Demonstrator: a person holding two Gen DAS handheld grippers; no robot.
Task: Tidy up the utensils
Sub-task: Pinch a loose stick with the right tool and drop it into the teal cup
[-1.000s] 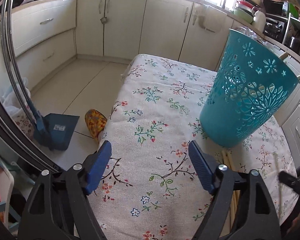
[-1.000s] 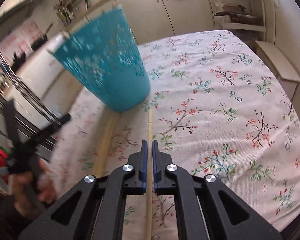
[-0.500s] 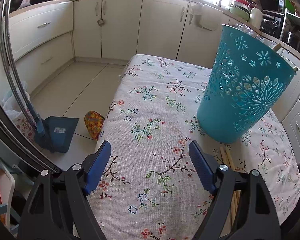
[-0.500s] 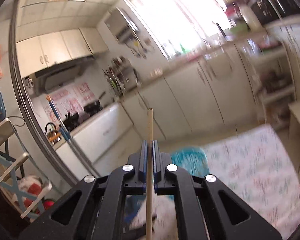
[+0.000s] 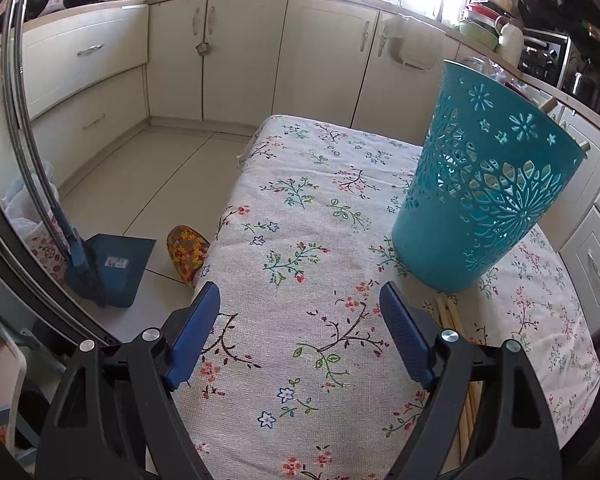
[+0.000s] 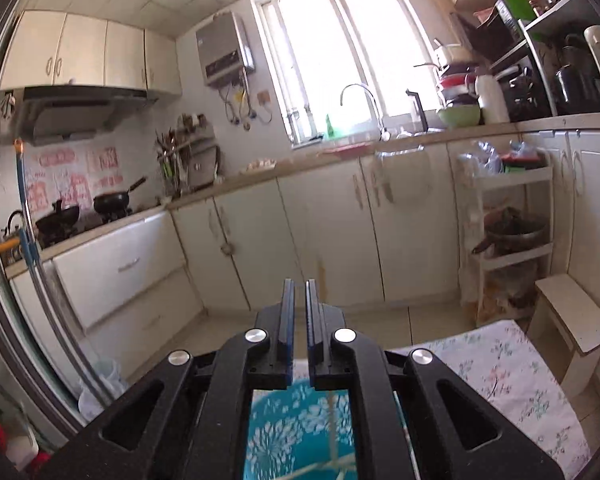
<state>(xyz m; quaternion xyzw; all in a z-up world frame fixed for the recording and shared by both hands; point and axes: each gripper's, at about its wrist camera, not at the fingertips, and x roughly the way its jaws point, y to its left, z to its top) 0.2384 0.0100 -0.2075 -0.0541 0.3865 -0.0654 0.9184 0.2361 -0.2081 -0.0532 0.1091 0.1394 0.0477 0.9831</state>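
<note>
Jaws: our left gripper (image 5: 300, 334) gapes empty, our right gripper (image 6: 299, 322) stands slightly parted above the basket (image 5: 488, 196), so reaching carelessly for the sticks (image 5: 454, 324) beside its base could topple it.

A teal basket (image 5: 488, 184), its wall cut through with flower and star openwork, stands on a pale cloth (image 5: 300, 240) printed with small sprigs: green leaves, dark branches, pink-red and blue blossoms. Light tan wooden sticks (image 5: 450, 316) lie on the cloth. The left gripper (image 5: 300, 320) is black with blue pads (image 5: 194, 330) and silver screws; the right gripper (image 6: 299, 312) matches it. Seen from above, the basket's (image 6: 296, 424) teal inside shows pale flower shapes. Cream cabinets (image 5: 236, 52) line the kitchen. On the beige tiled floor sit a dark blue dustpan (image 5: 114, 266) and a slipper (image 5: 186, 248) patterned in red, yellow and green. A black pan (image 6: 114, 202) sits before pink wall stickers (image 6: 72, 172).
</note>
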